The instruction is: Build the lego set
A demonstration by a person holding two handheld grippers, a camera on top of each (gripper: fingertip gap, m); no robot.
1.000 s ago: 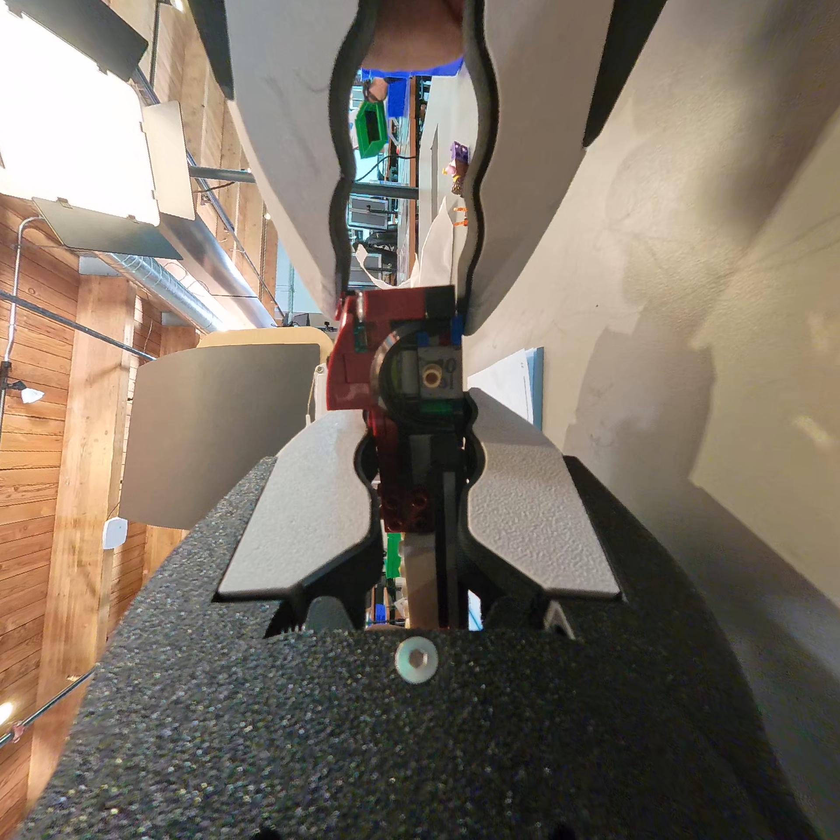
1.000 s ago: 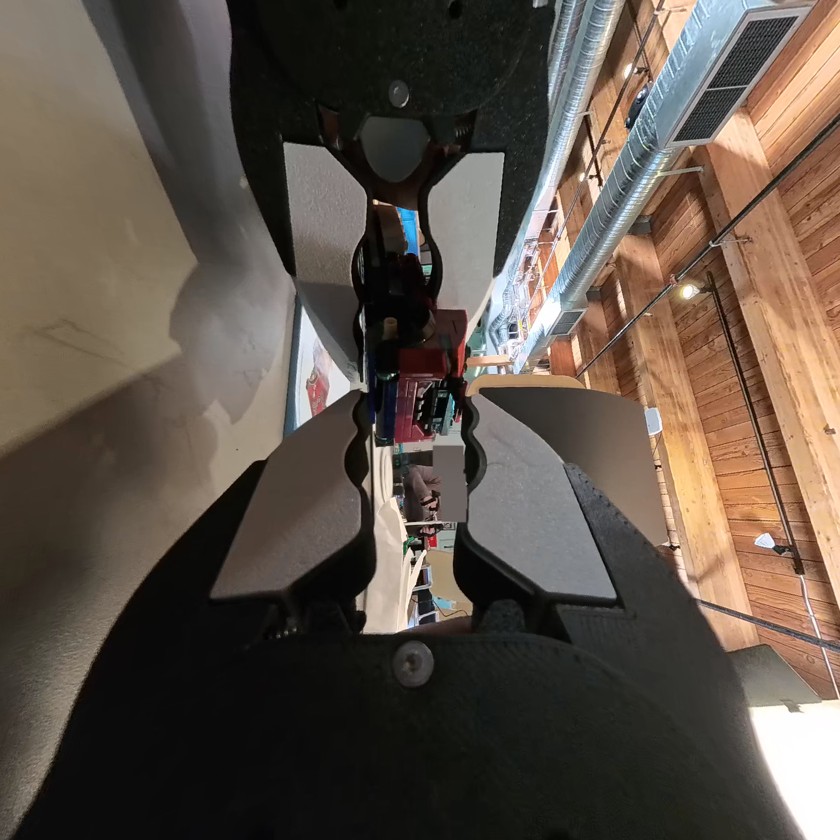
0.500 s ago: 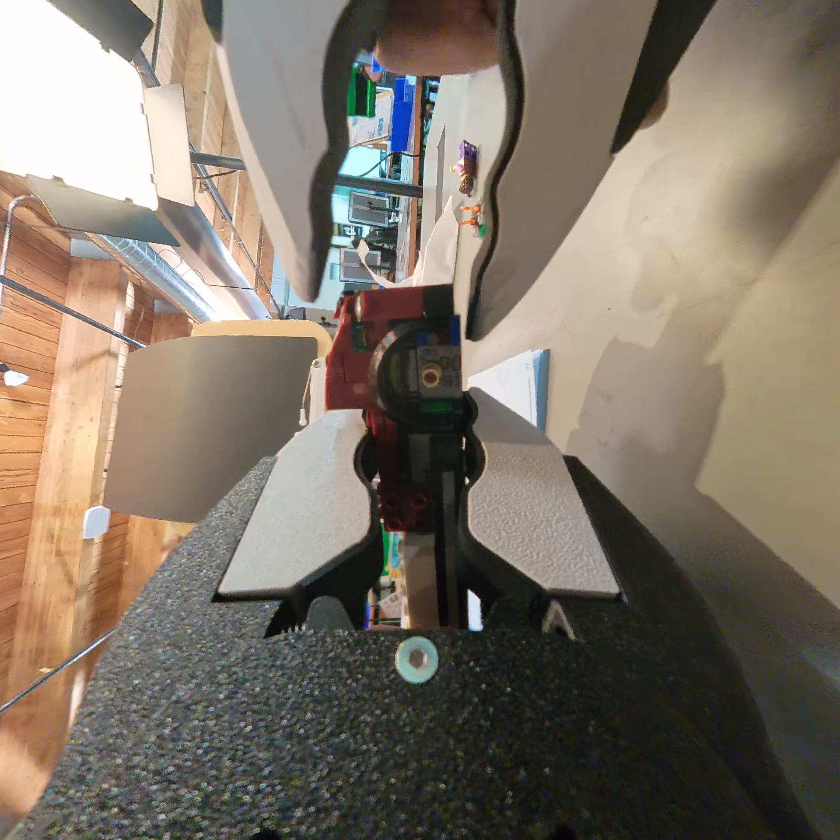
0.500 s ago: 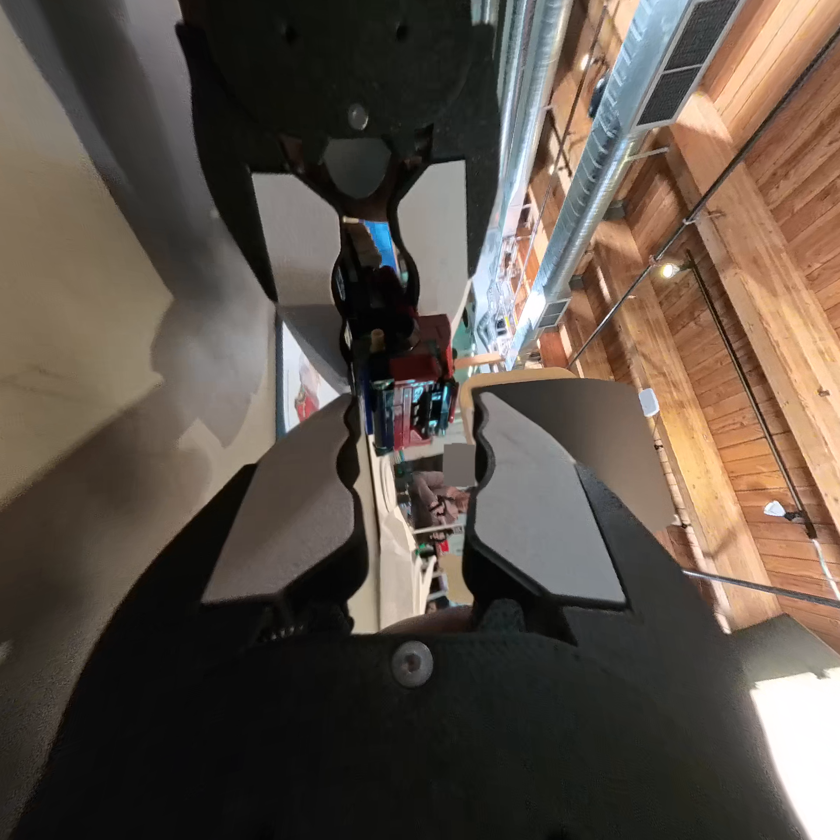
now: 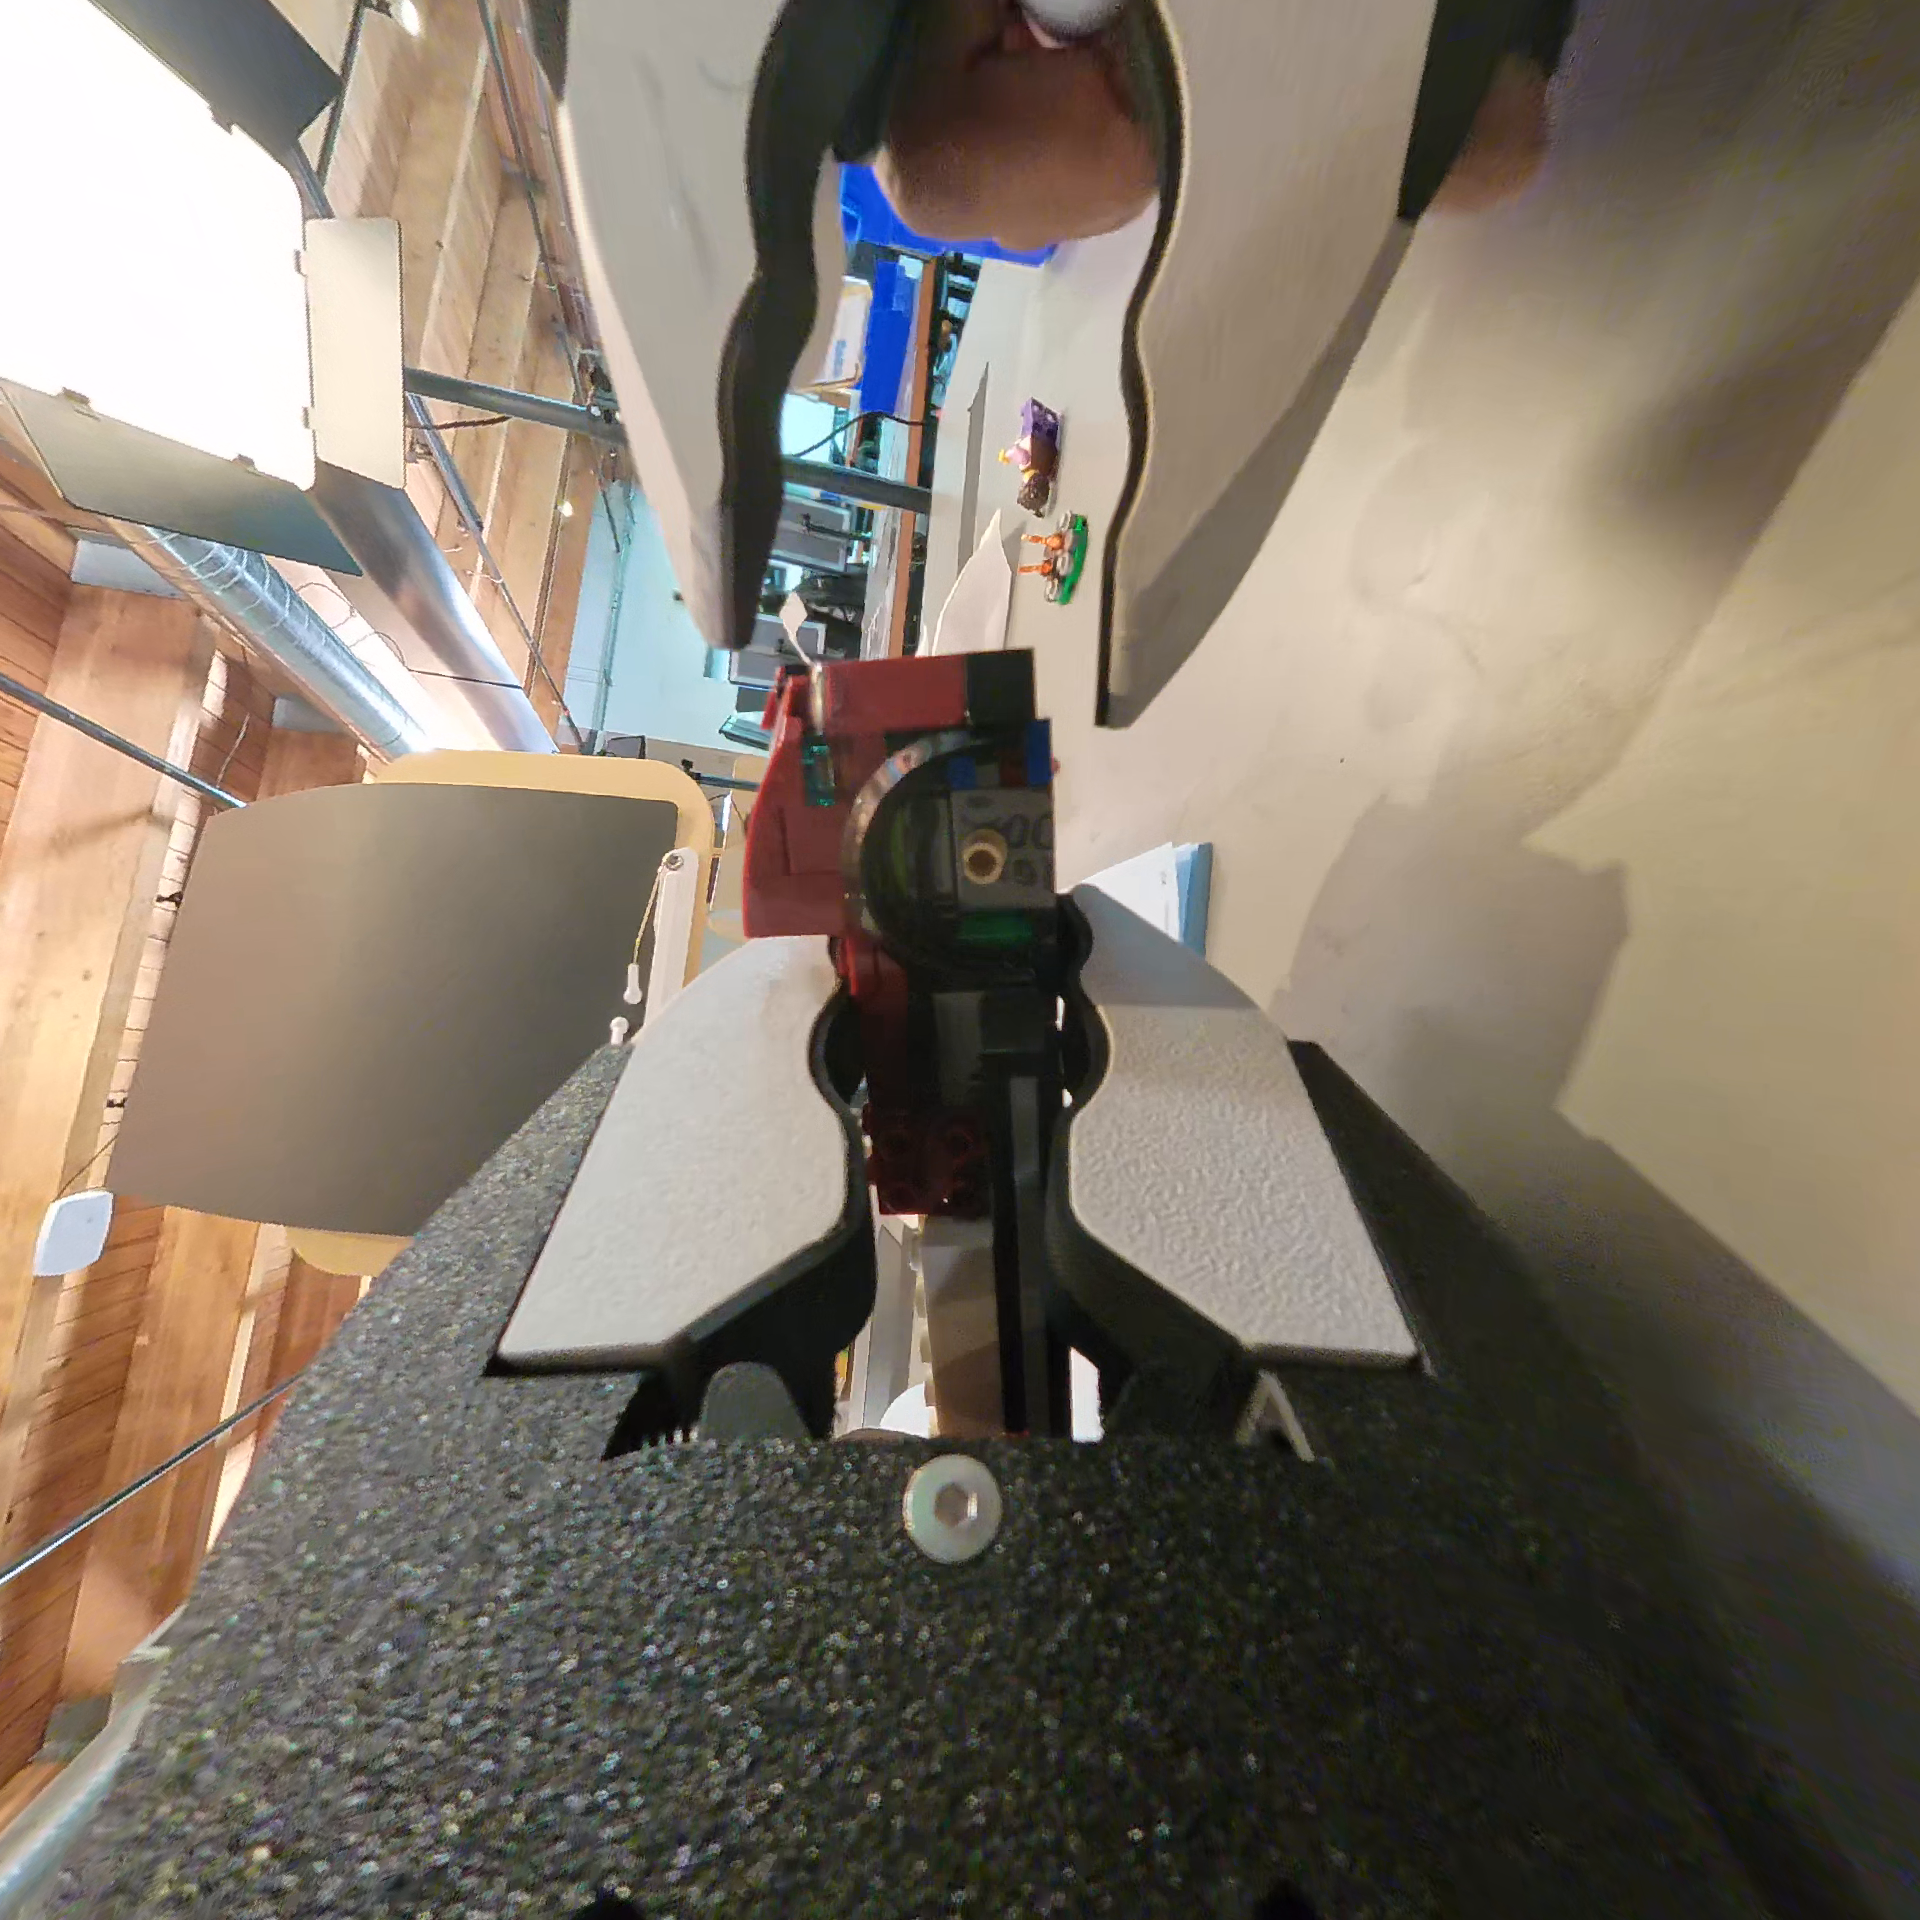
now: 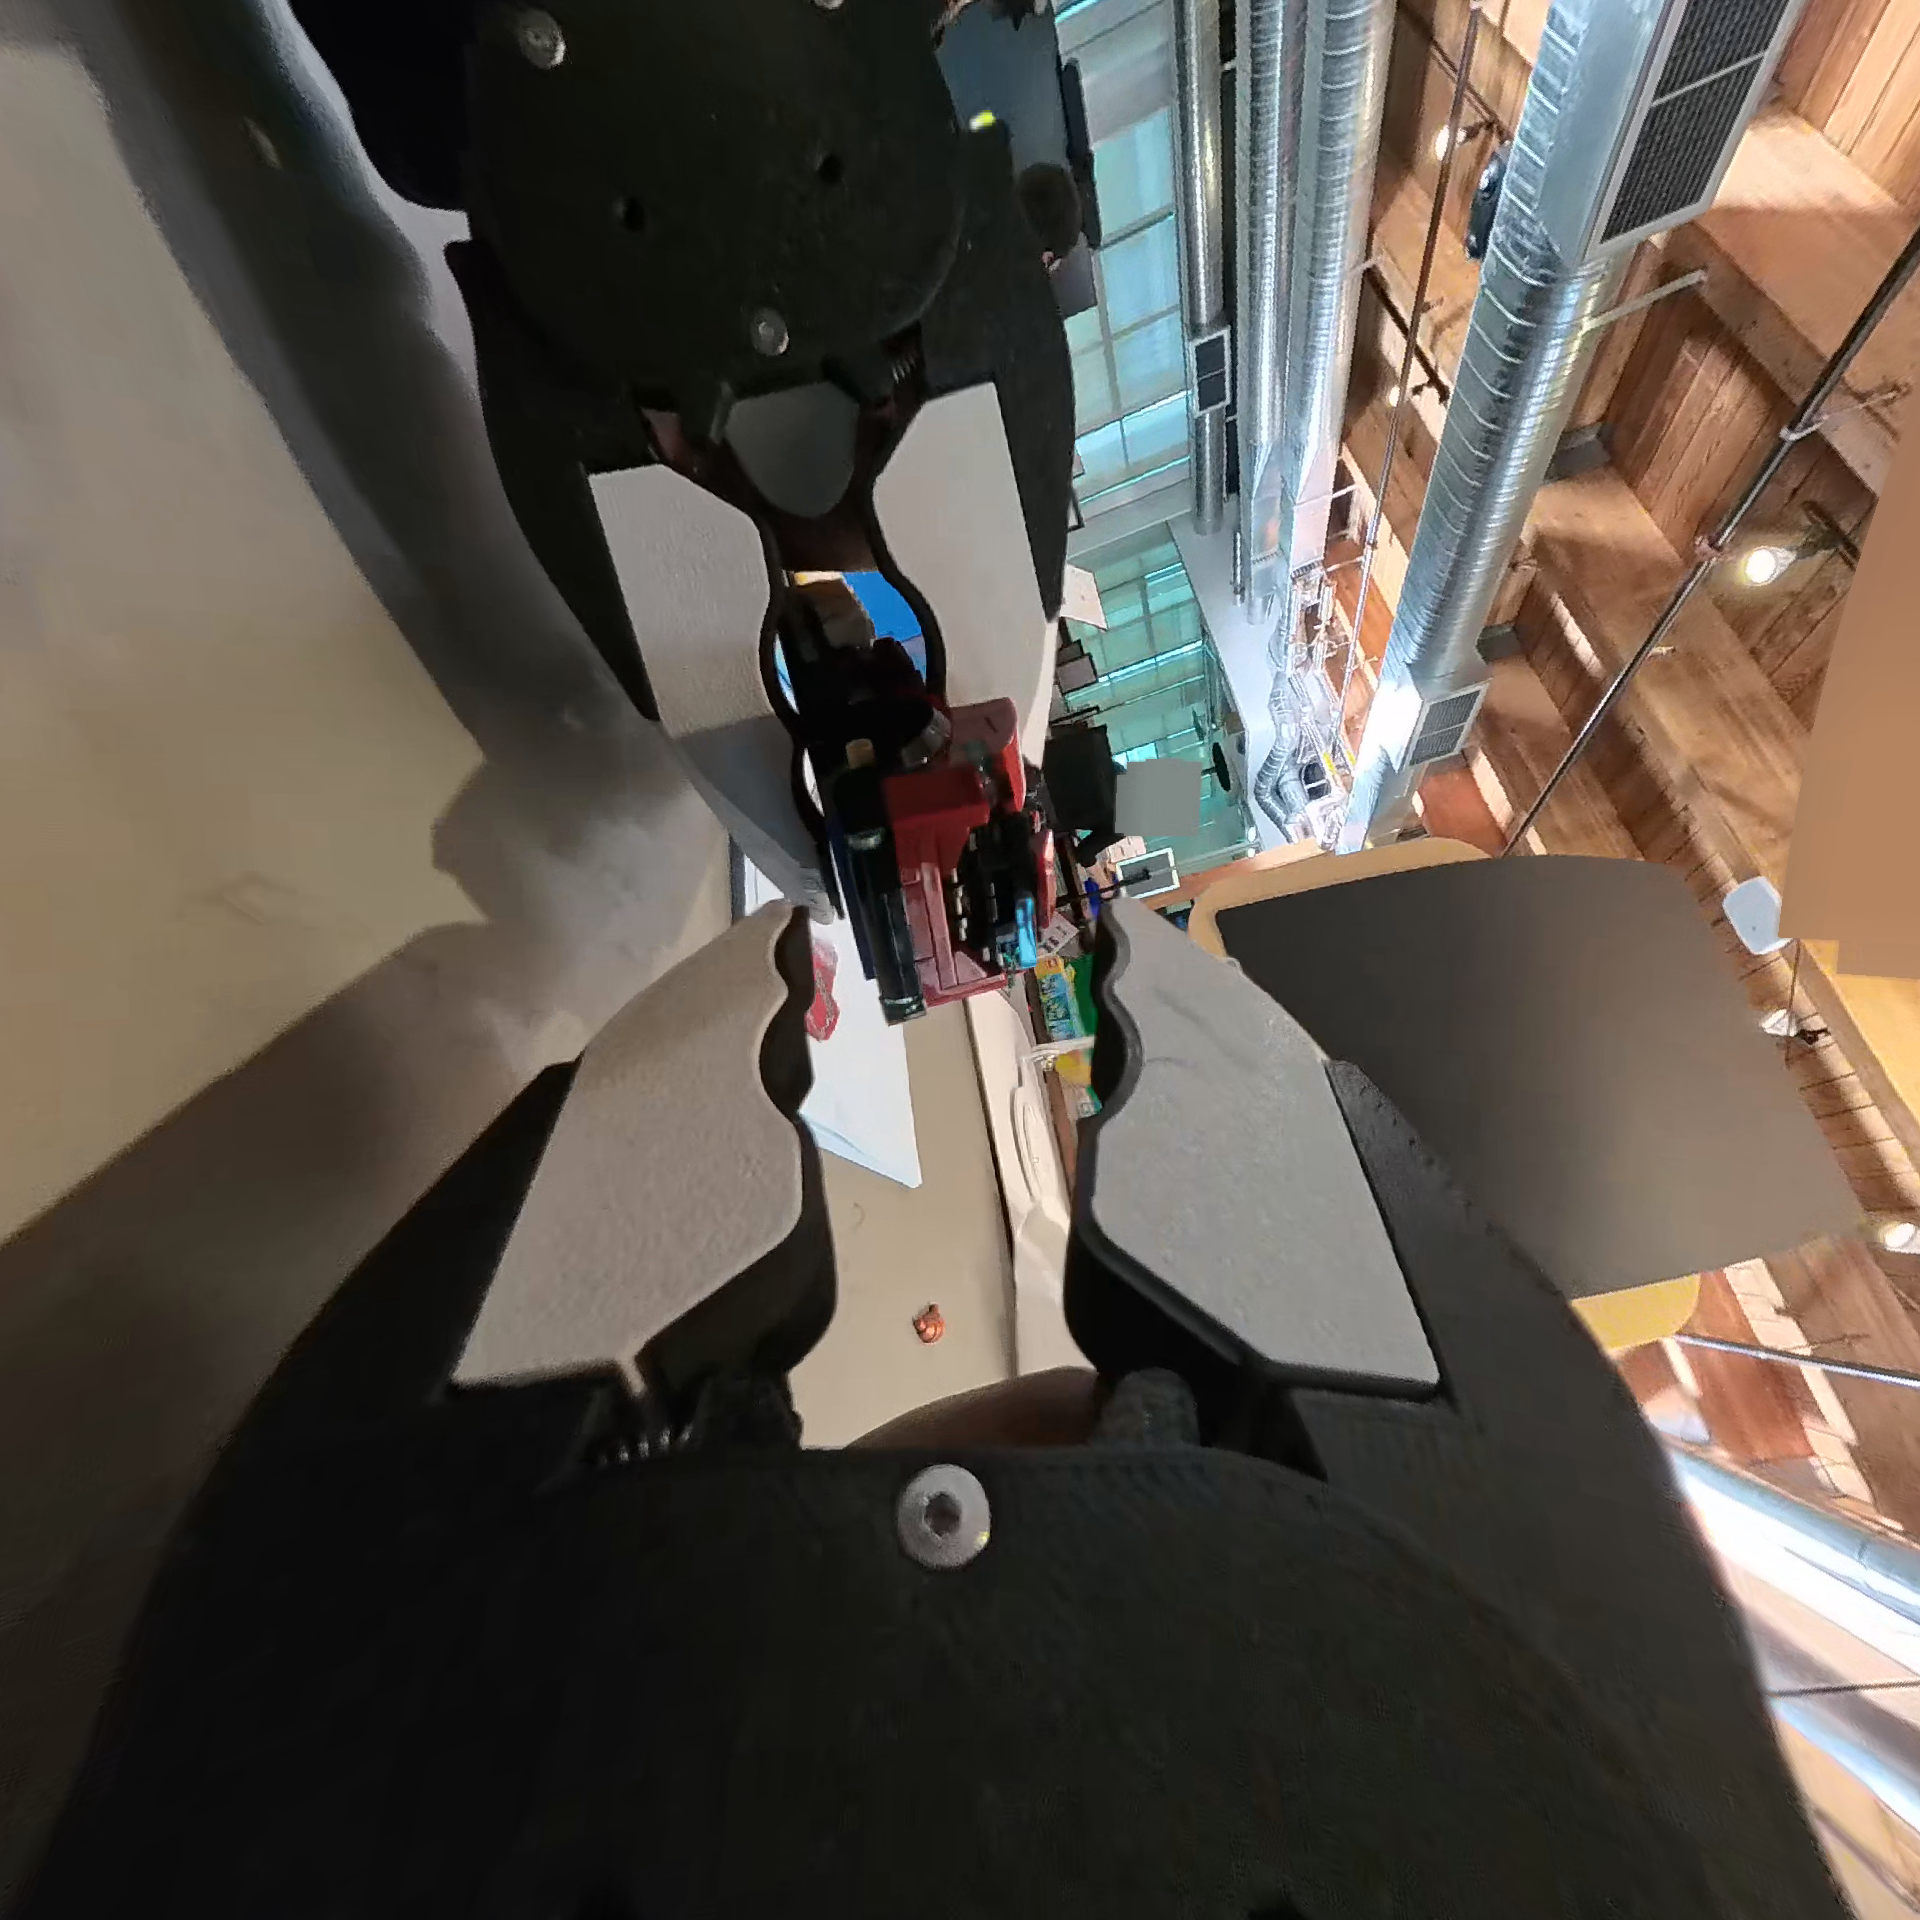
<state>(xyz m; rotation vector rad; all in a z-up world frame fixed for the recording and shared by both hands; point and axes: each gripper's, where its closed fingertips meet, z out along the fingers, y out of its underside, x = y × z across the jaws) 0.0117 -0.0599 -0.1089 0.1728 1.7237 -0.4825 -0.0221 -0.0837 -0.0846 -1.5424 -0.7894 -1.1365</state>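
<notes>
Left wrist view: on the far left there is a wooden wall (image 5: 62,1039) with a silver duct (image 5: 312,634) and a bright light panel (image 5: 145,260). Next to it comes a dark chair back (image 5: 395,997) with a pale wooden edge. In the middle, the left gripper (image 5: 961,1039) holds a red and black brick model (image 5: 914,831) between its two grey fingers (image 5: 727,1143); both pads press on the lower, narrow part of the model, and its wider red top stands out past the fingertips. Above it the right gripper (image 5: 925,665) comes in from the top with its fingers spread wide, their tips on either side of the model's top and not touching it. Between those fingers, far off on the pale table (image 5: 1558,623), lie a small purple toy piece (image 5: 1039,457) and a green one (image 5: 1065,551). A white sheet with a blue edge (image 5: 1164,883) lies just to the right of the model.

Right wrist view: on the left is the pale table (image 6: 208,727) in shadow. In the middle the right gripper (image 6: 945,914) is open, with a clear gap between each pad and the brick model (image 6: 945,862), which sits just past the fingertips. The left gripper (image 6: 862,727) reaches down from the top and is closed on the model's far end. A small orange piece (image 6: 928,1322) lies on the table between the right gripper's fingers, lower down. To the right come the chair back (image 6: 1507,1039), the silver ducts (image 6: 1475,416) and the wooden wall (image 6: 1714,520).
</notes>
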